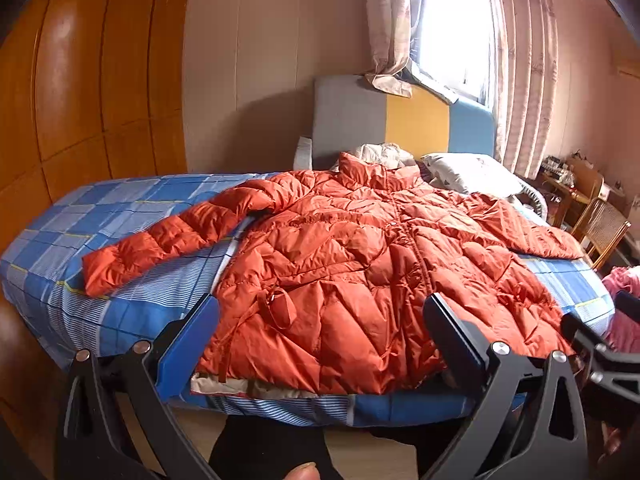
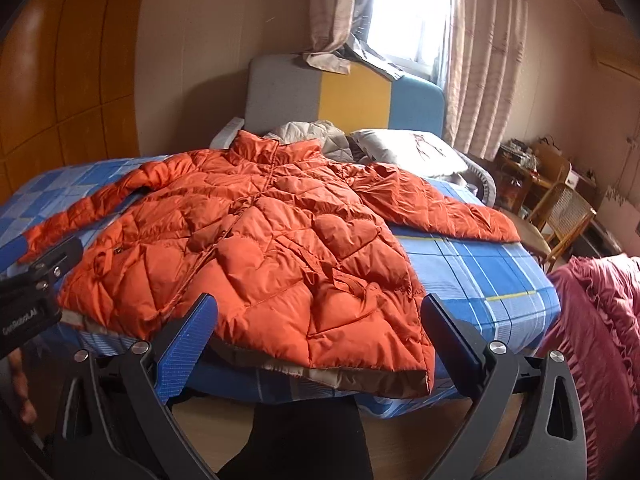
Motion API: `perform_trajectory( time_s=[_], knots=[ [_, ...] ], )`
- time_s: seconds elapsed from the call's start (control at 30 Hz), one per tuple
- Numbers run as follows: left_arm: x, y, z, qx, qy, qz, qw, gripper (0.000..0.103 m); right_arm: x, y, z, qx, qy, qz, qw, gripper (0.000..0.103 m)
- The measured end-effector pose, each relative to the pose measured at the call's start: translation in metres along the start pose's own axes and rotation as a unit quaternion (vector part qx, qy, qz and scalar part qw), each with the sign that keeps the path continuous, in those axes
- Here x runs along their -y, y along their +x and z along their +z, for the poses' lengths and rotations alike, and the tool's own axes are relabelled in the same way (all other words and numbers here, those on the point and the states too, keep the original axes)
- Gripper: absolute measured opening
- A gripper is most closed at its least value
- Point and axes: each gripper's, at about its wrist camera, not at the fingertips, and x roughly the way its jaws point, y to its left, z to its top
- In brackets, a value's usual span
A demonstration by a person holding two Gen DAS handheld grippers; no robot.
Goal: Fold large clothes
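An orange quilted puffer jacket lies front up and spread flat on the bed, collar toward the headboard, both sleeves stretched out sideways. It also shows in the right wrist view. Its beige lining shows at the hem at the bed's front edge. My left gripper is open and empty, held just in front of the hem. My right gripper is open and empty, in front of the hem's right part. The right gripper shows at the right edge of the left wrist view, the left gripper at the left edge of the right wrist view.
The bed has a blue checked sheet and a grey, yellow and blue headboard. A pillow and grey bedding lie at the head. A wooden wardrobe stands left. Wooden chairs and pink fabric are at the right.
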Motion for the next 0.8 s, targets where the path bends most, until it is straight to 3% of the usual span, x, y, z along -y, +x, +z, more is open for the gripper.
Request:
perform_trajectory(
  time_s=[0.8],
  knots=[
    [-0.008,-0.0009,0.0037,-0.002,0.0,0.001,1.0,0.101,-0.0051,0.0023,-0.0038,-0.006,-0.007,0.005,1.0,0.1]
  ],
)
